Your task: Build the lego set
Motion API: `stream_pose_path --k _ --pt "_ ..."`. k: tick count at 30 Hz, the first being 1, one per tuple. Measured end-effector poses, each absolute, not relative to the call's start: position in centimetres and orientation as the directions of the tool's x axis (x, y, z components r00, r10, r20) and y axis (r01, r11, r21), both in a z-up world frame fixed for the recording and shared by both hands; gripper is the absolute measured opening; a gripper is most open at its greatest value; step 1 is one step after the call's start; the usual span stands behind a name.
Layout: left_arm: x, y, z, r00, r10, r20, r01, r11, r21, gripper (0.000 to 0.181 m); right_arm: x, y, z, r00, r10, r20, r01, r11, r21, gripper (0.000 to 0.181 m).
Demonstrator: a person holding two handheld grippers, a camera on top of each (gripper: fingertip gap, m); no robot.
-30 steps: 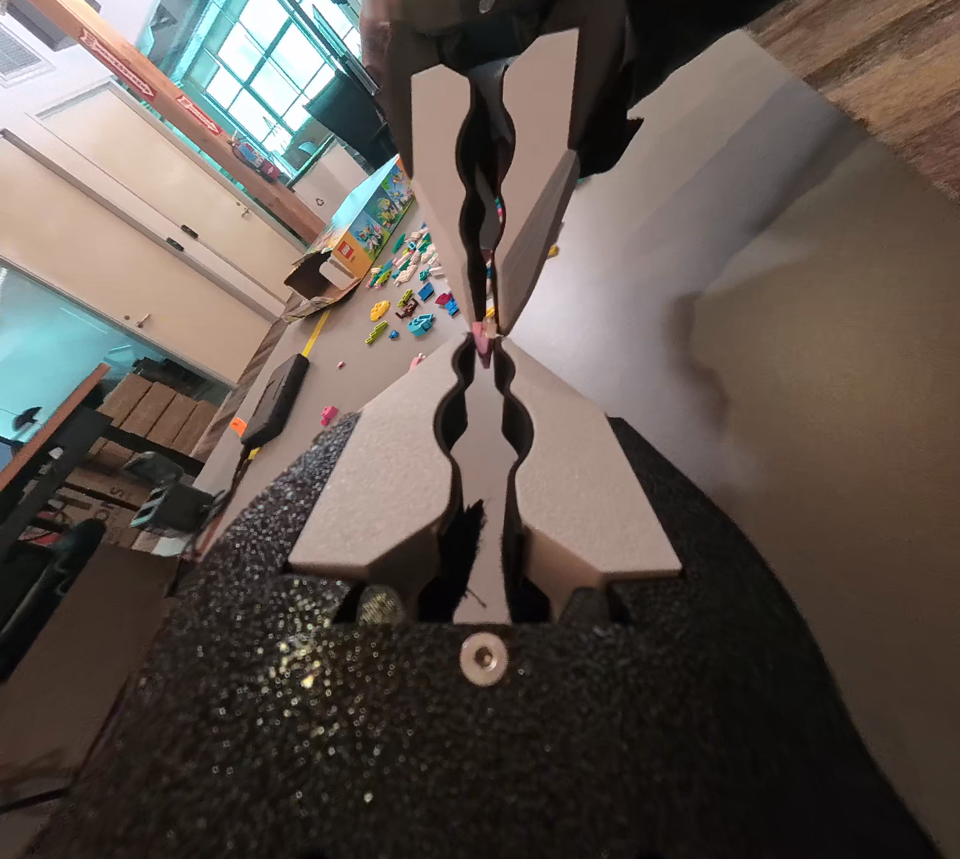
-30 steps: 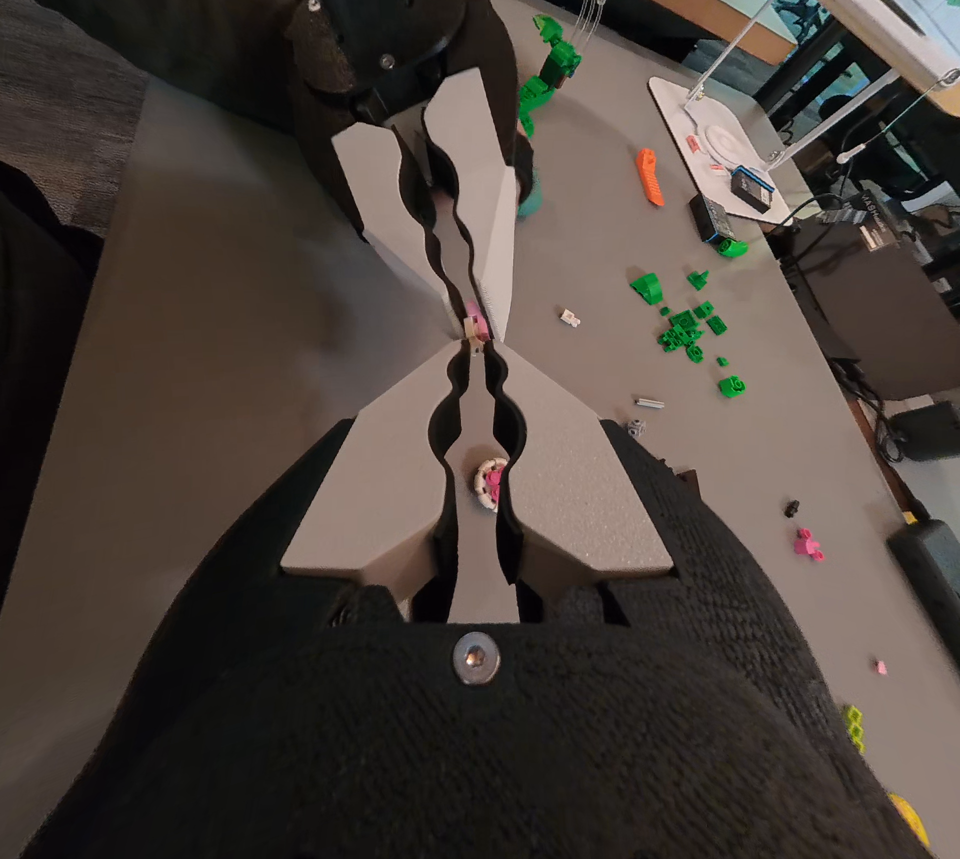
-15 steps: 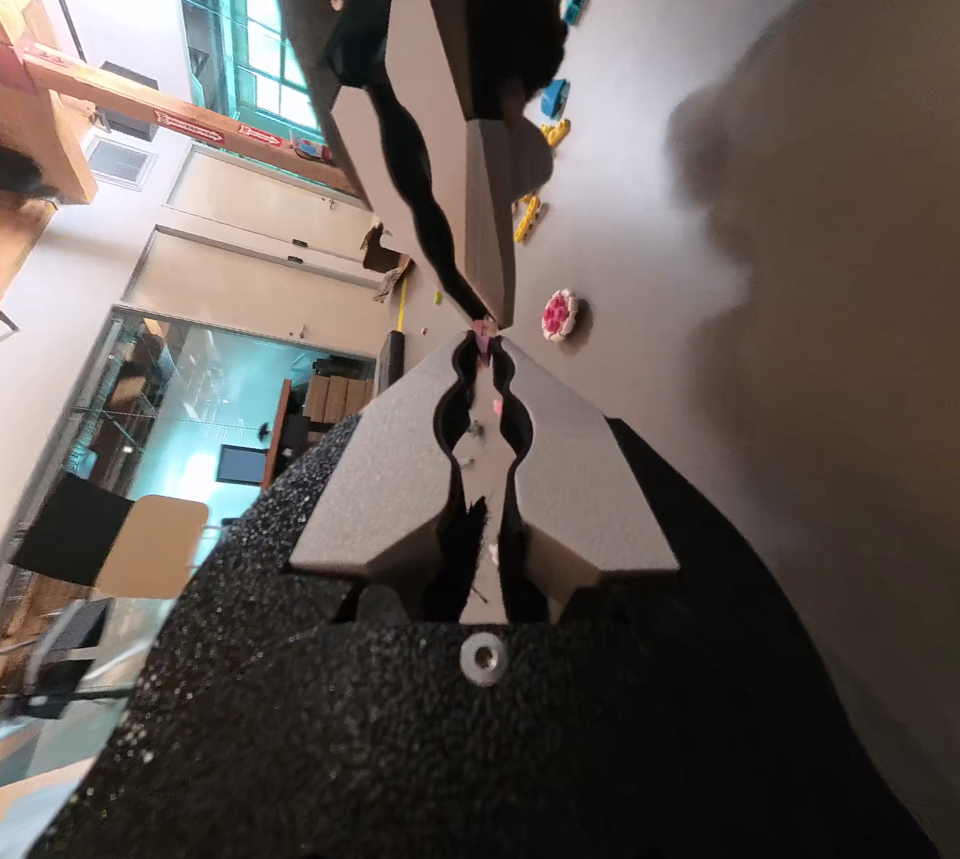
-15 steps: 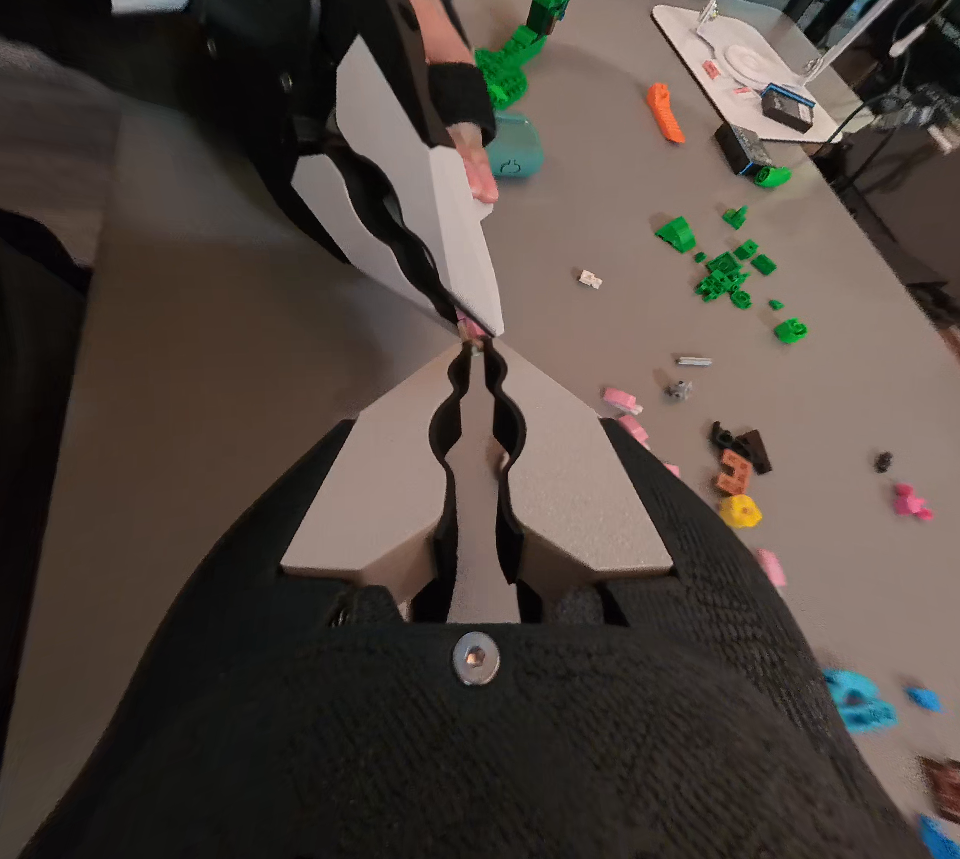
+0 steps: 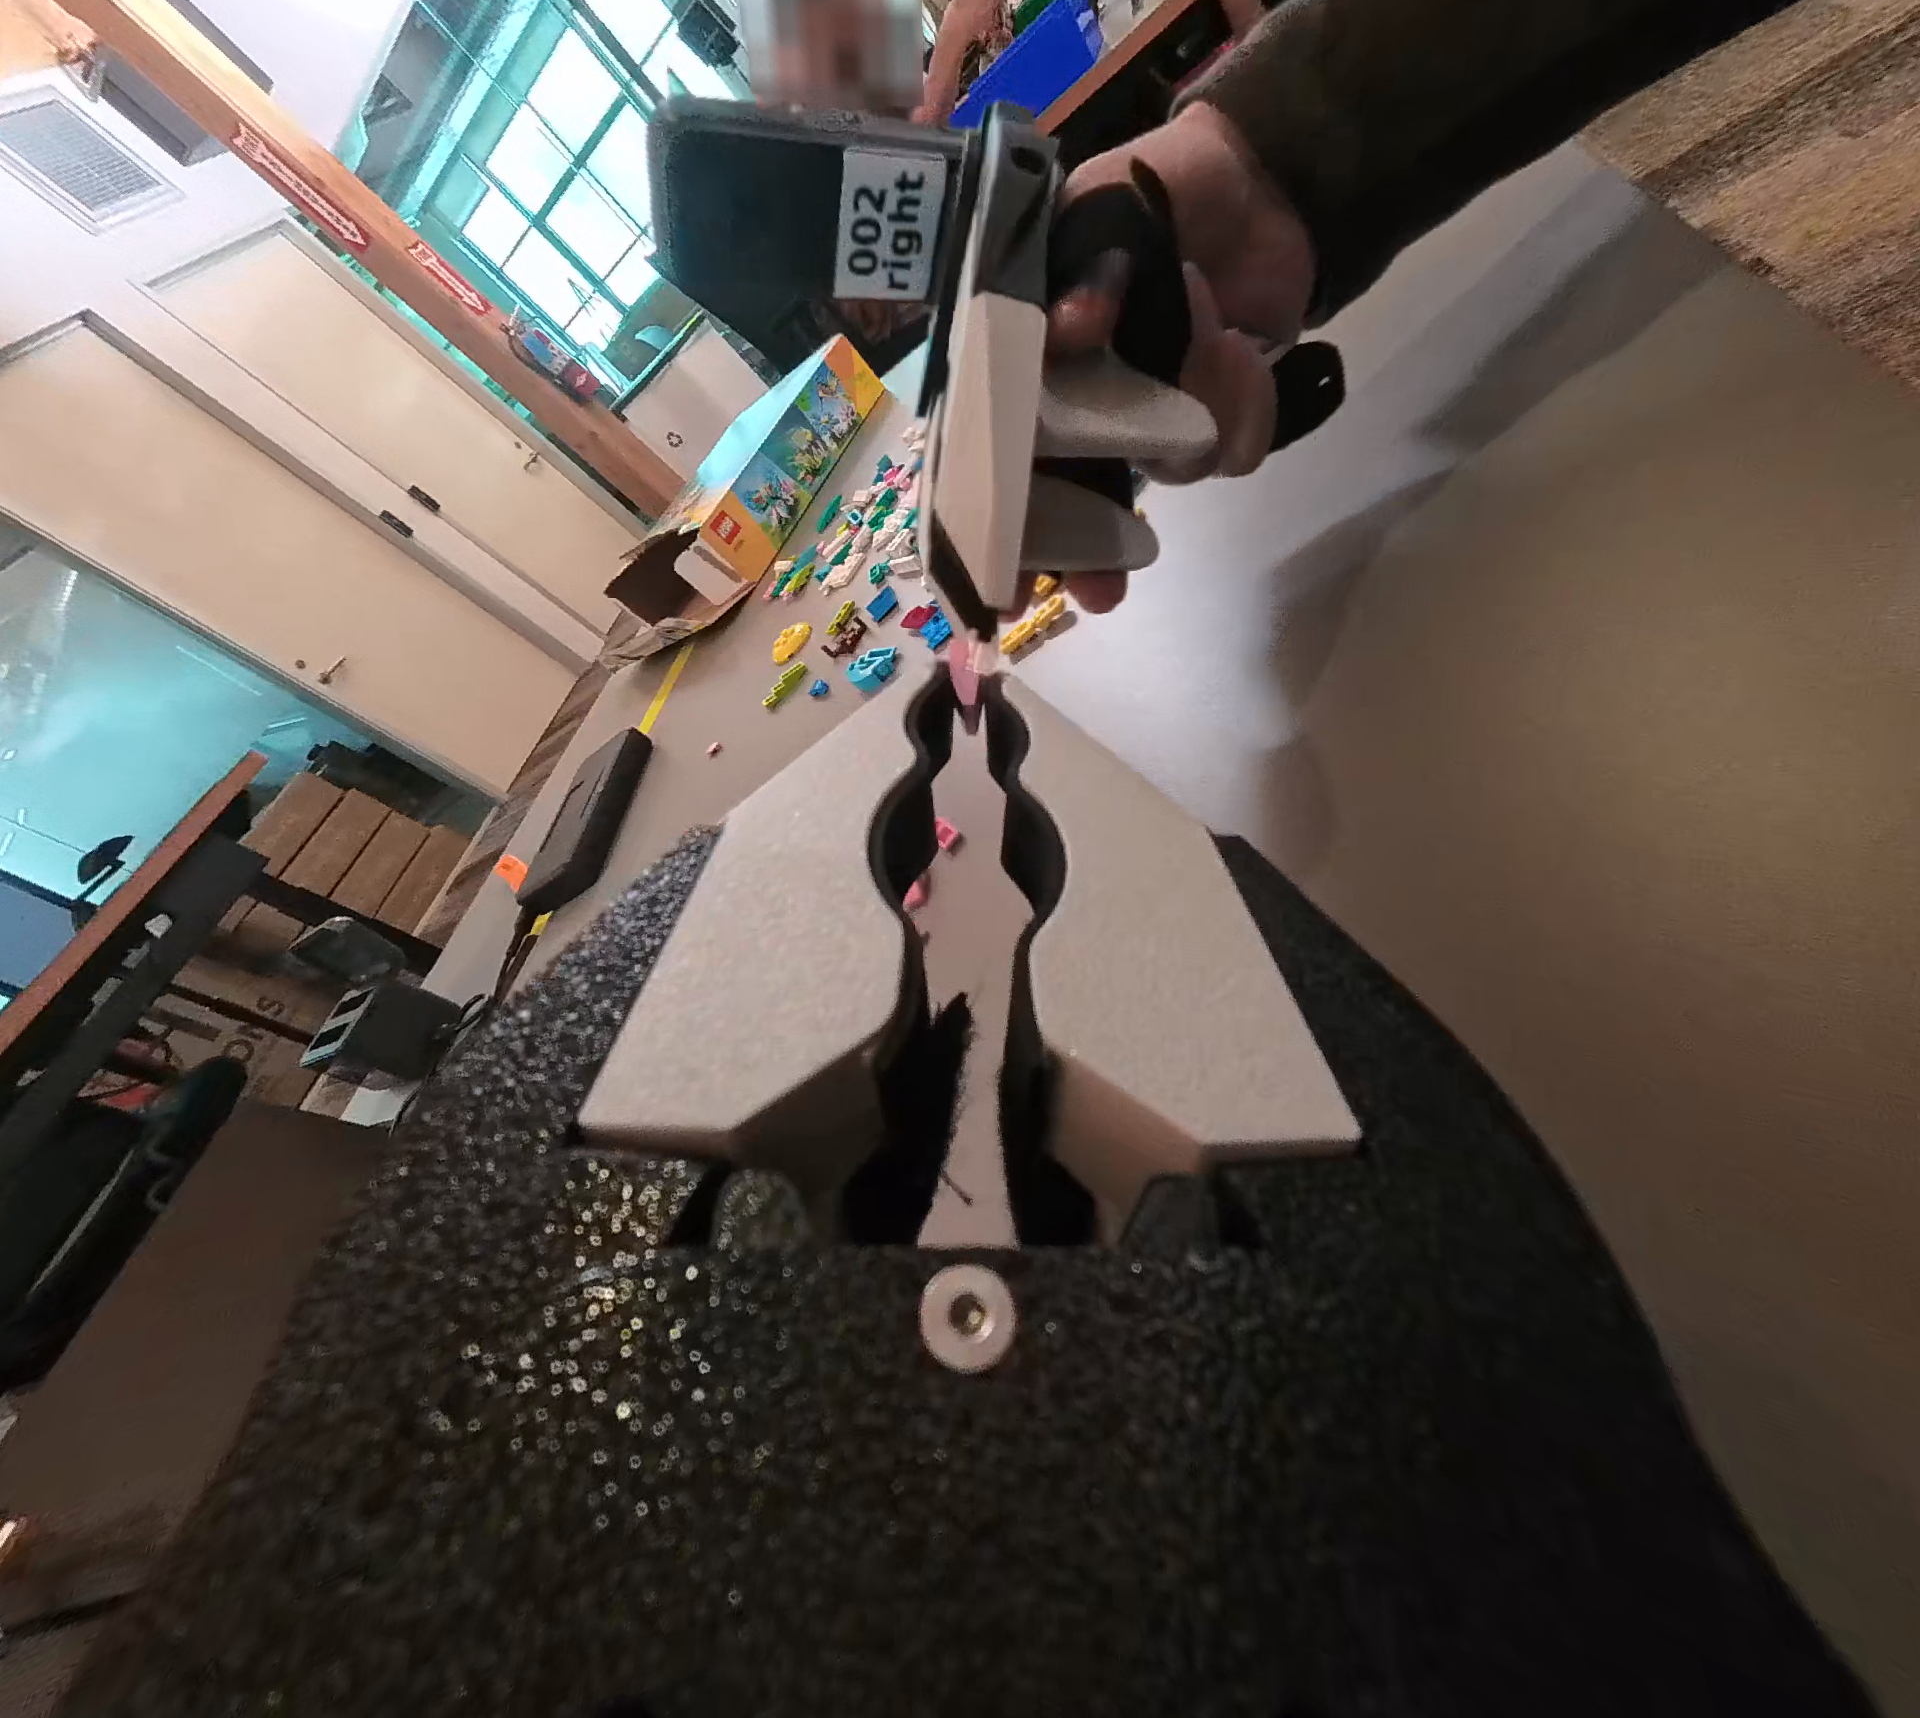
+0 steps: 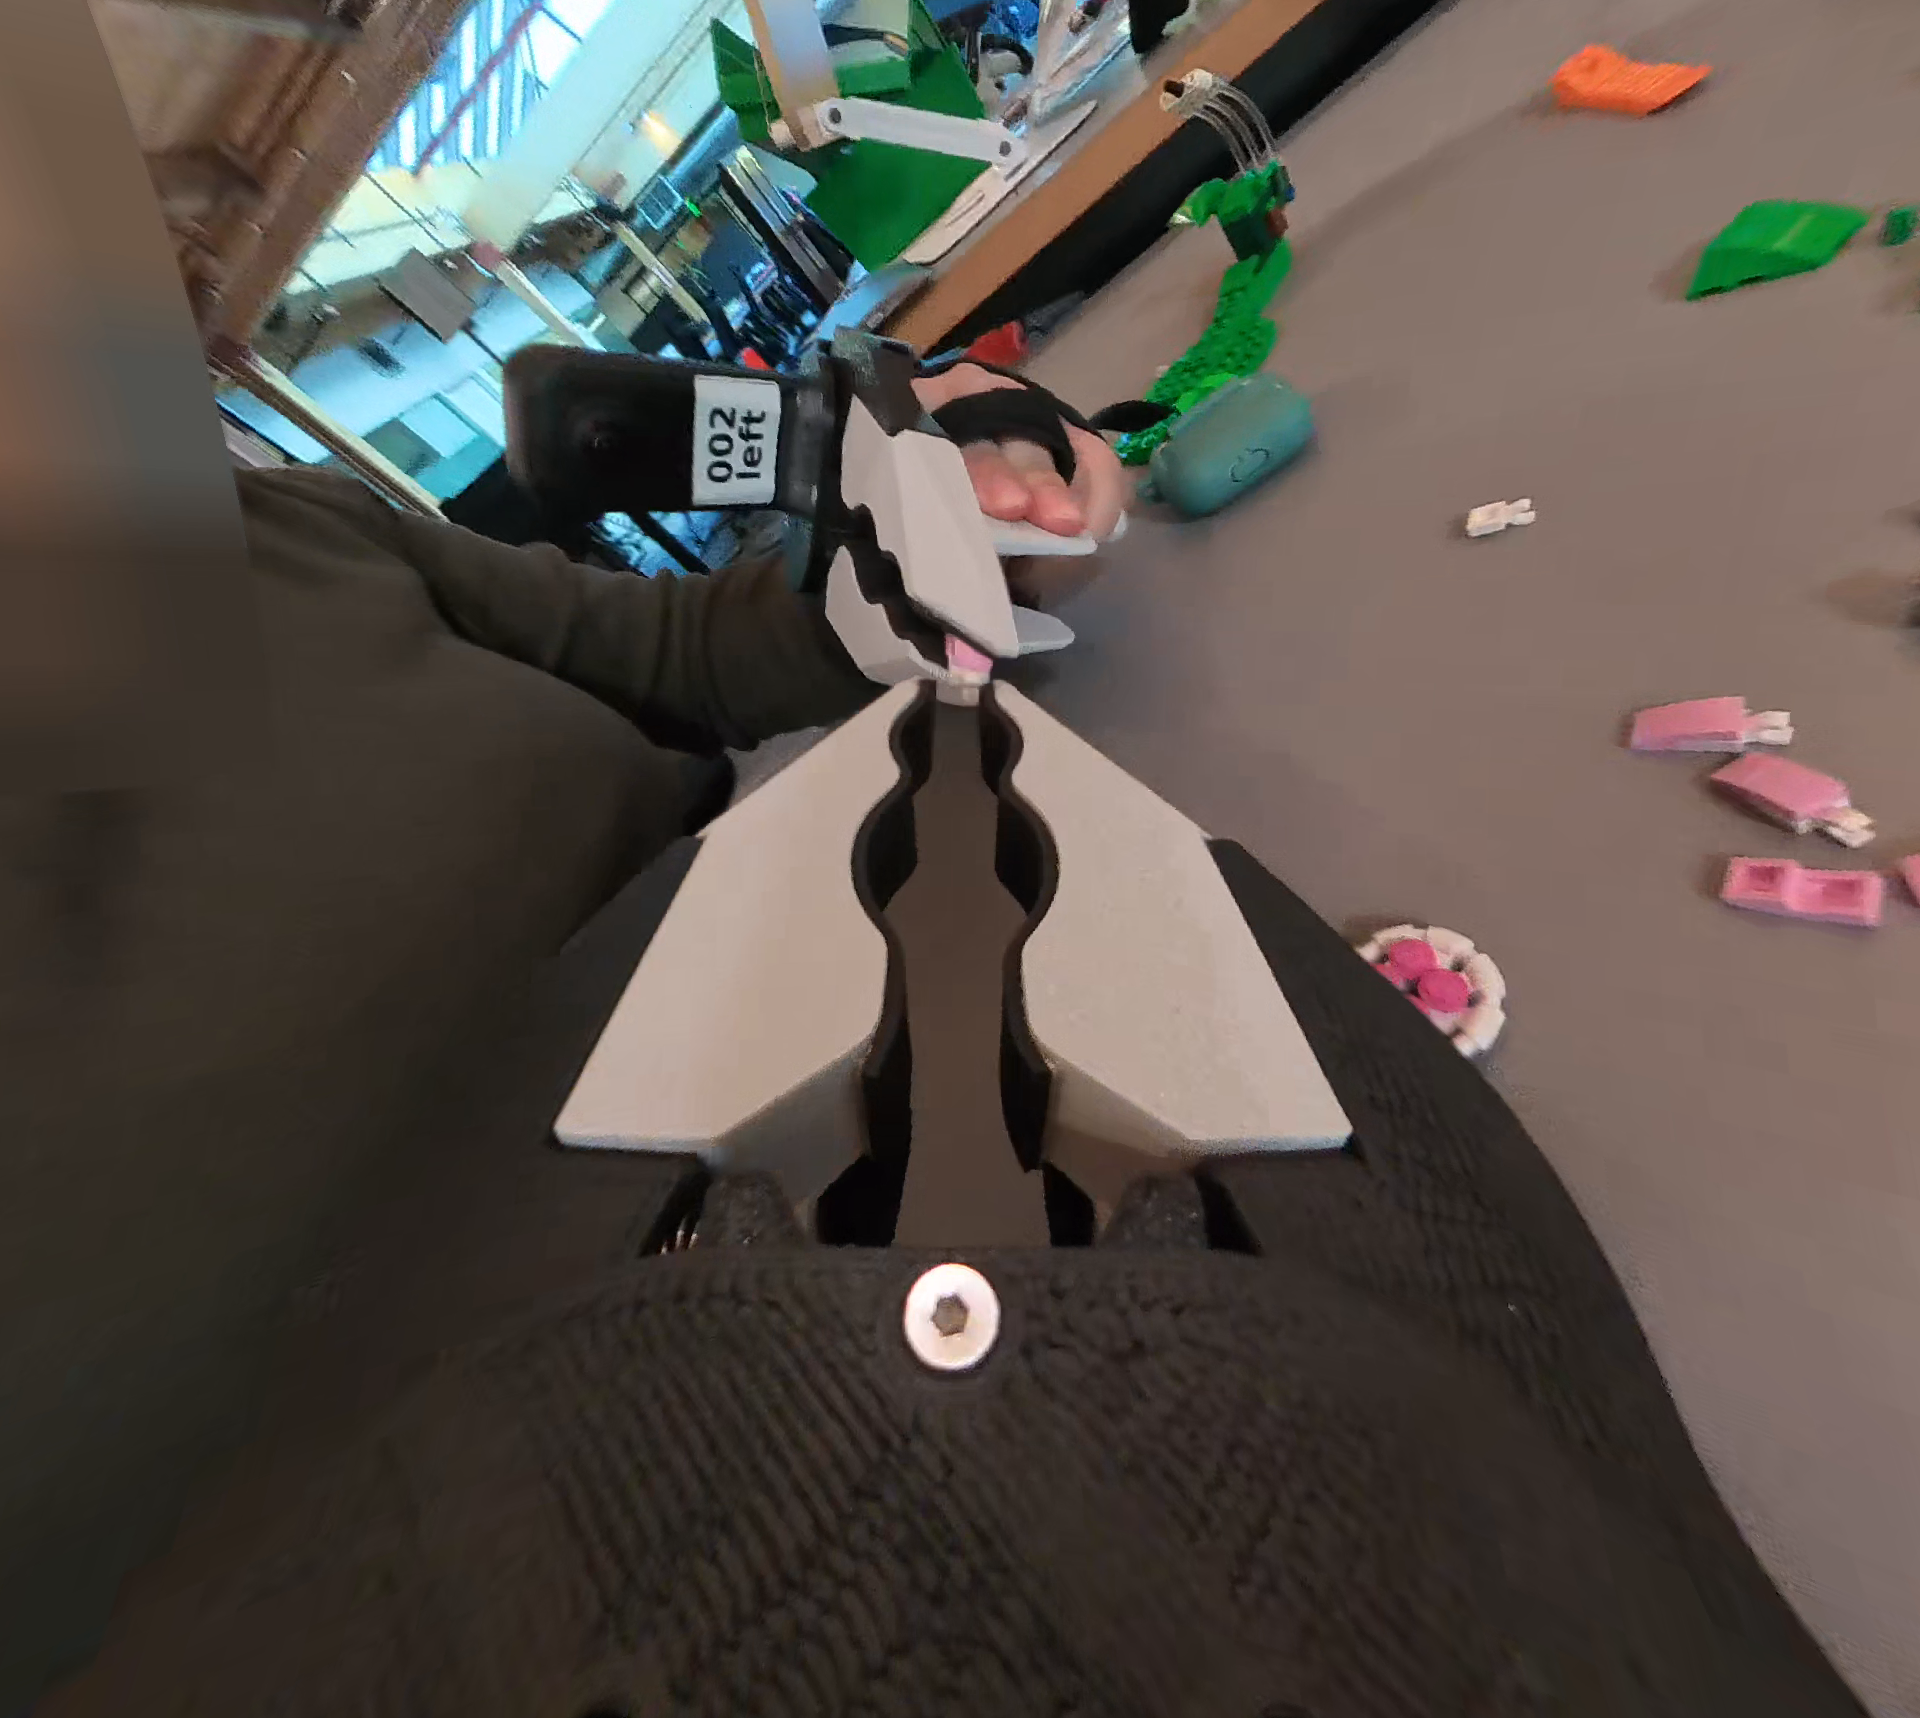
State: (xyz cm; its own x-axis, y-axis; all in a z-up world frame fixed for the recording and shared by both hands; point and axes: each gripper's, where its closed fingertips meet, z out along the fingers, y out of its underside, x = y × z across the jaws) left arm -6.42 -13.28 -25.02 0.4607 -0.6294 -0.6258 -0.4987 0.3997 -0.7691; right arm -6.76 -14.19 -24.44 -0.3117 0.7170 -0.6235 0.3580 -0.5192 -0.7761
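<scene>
My left gripper (image 5: 970,694) is shut on a small pink piece (image 5: 968,700) at its fingertips. My right gripper (image 6: 962,694) is shut on a tiny white piece (image 6: 962,687). The two grippers meet tip to tip above the grey table (image 5: 1558,837), and the pink piece (image 6: 972,654) touches the white one. In the left wrist view the right gripper (image 5: 975,629) comes in from above, edge-on. In the right wrist view the left gripper (image 6: 966,645) comes in from the upper left, held by a hand.
A round white plate with pink studs (image 6: 1439,982) and pink petal pieces (image 6: 1704,725) lie right of my right gripper. A green plant build (image 6: 1226,318), a teal case (image 6: 1231,447) and a green wedge (image 6: 1777,245) lie farther back. The set box (image 5: 790,463) and several loose bricks (image 5: 862,572) lie across the table. Left and right tips are no more than a few centimetres apart. The teal case (image 6: 1231,447) is about equally far from each gripper, around 20 centimetres.
Both grippers have swung and rolled while staying tip to tip. The right gripper now shows edge-on in the left wrist view. The pieces stay pinched.
</scene>
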Motion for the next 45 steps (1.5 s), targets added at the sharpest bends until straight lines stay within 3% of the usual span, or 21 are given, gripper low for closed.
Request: stream_pose_path --k 12,16,25,27,29,34,39,45 --pt "-6.8 -13.0 -26.0 0.479 -0.678 -0.557 -0.463 0.344 -0.817 0.004 -7.6 -13.8 -25.5 -0.307 0.647 -0.698 0.343 -0.610 -0.715 0.002" --pt "-7.4 -12.5 -25.9 0.509 -0.672 -0.539 -0.452 0.324 -0.831 0.017 -7.8 -13.8 -25.7 -0.314 0.607 -0.730 0.348 -0.642 -0.683 0.001" --pt "-7.1 -13.1 -25.9 0.475 -0.702 -0.531 -0.429 0.341 -0.836 0.016 -7.8 -14.1 -25.6 -0.323 0.587 -0.743 0.355 -0.652 -0.670 0.001" --pt "-6.8 -13.8 -25.8 0.446 -0.743 -0.499 -0.392 0.339 -0.855 0.029 -7.8 -13.9 -25.8 -0.312 0.598 -0.739 0.352 -0.650 -0.674 0.001" --pt "-6.7 -13.9 -25.5 0.452 -0.756 -0.474 -0.365 0.328 -0.871 0.031 -7.8 -13.9 -25.6 -0.321 0.584 -0.745 0.347 -0.660 -0.667 0.001" --pt "-6.6 -13.8 -25.5 0.459 -0.738 -0.495 -0.377 0.343 -0.861 0.006 -7.8 -14.4 -25.4 -0.336 0.586 -0.737 0.353 -0.647 -0.676 0.001" --pt "-6.6 -13.7 -25.4 0.456 -0.738 -0.498 -0.388 0.338 -0.857 0.004 -7.8 -14.3 -25.3 -0.329 0.573 -0.751 0.346 -0.667 -0.660 0.001" --pt "-6.7 -13.6 -26.2 0.369 -0.635 -0.678 -0.566 0.425 -0.706 0.003 -7.9 -14.1 -26.1 -0.291 0.537 -0.792 0.360 -0.706 -0.610 0.001"
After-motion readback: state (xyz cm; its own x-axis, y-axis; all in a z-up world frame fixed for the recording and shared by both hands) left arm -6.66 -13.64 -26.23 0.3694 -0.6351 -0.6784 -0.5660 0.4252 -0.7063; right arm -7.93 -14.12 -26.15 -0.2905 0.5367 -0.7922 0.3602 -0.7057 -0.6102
